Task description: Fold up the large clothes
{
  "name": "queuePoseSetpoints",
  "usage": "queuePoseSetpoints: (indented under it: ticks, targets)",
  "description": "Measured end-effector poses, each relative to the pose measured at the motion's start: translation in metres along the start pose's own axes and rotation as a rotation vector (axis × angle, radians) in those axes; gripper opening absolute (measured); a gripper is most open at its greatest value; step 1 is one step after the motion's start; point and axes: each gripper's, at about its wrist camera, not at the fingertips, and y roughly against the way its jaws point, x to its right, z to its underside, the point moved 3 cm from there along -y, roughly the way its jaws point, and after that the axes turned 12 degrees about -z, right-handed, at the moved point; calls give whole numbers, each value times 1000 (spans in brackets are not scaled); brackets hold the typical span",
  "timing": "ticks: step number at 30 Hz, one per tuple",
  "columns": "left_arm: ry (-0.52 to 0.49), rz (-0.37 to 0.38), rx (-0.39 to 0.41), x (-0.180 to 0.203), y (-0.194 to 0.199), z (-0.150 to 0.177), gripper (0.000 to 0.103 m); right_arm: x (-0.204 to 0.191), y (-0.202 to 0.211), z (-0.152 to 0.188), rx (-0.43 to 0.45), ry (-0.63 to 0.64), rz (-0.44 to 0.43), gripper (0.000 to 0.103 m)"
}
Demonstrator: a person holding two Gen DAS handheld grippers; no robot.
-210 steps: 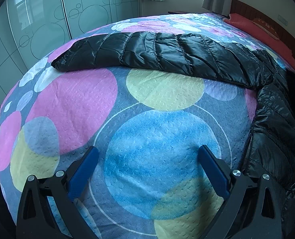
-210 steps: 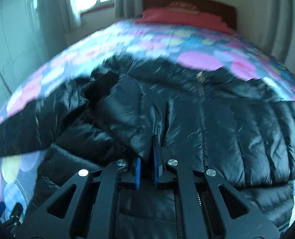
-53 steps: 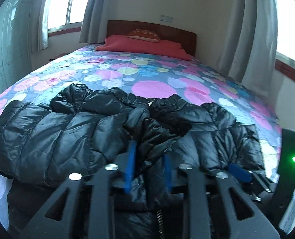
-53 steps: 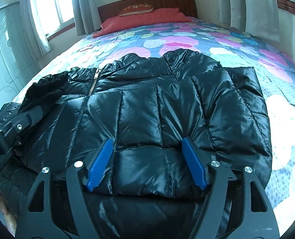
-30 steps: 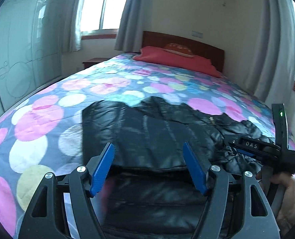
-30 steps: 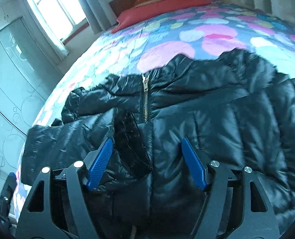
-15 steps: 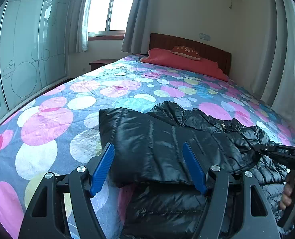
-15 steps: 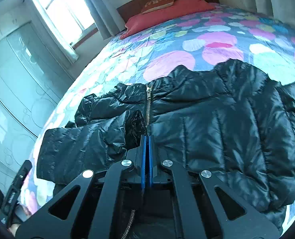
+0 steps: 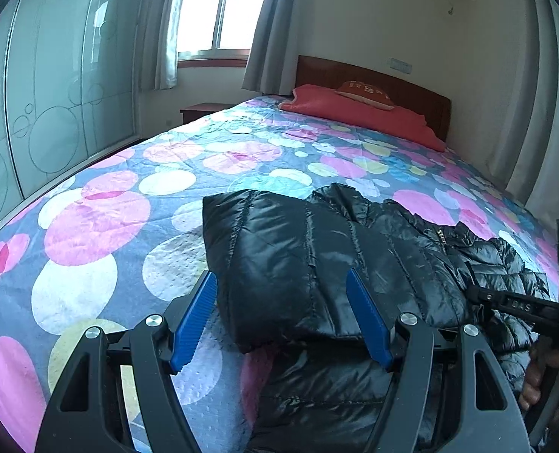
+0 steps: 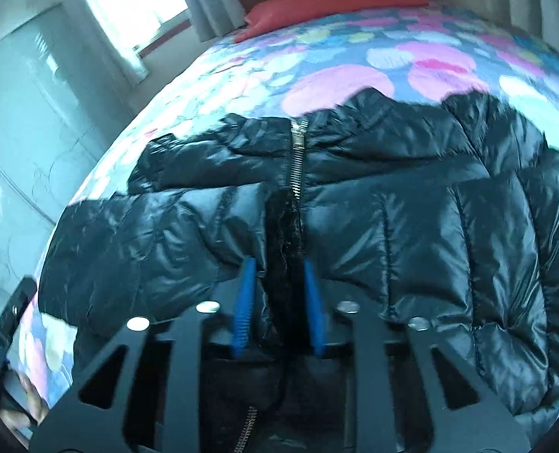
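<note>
A shiny black puffer jacket (image 9: 317,264) lies on the bed, its left side folded over the body. My left gripper (image 9: 281,319) hangs open just above that folded edge, pads clear of the fabric. In the right wrist view the jacket (image 10: 411,219) fills the frame, zipper (image 10: 297,158) running up the middle. My right gripper (image 10: 278,298) pinches a dark strip of jacket beside the zipper; its jaws are opening slightly with the fabric still pressed between the pads. This view is blurred. The right gripper's body (image 9: 521,305) and the hand (image 9: 551,373) holding it show in the left wrist view.
The bedspread (image 9: 102,222) carries coloured circles. A red pillow (image 9: 355,113) lies against the wooden headboard (image 9: 411,90). Glass wardrobe doors (image 9: 53,113) line the left side, with a window (image 9: 211,7), curtains and a small nightstand (image 9: 200,111) beyond.
My right gripper closed from wide open onto the jacket fabric by the zipper, and its pads now stand a little further apart. The left gripper stayed open, drifting slightly over the folded edge.
</note>
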Motion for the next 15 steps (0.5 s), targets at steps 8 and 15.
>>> queuePoseSetpoints:
  ticks: [8, 15]
  targets:
    - [-4, 7, 11, -1, 0, -8, 70, 16, 78, -8, 148, 43, 113, 11]
    - [-44, 44, -8, 26, -16, -17, 70, 91, 110, 4, 120, -72, 219, 11]
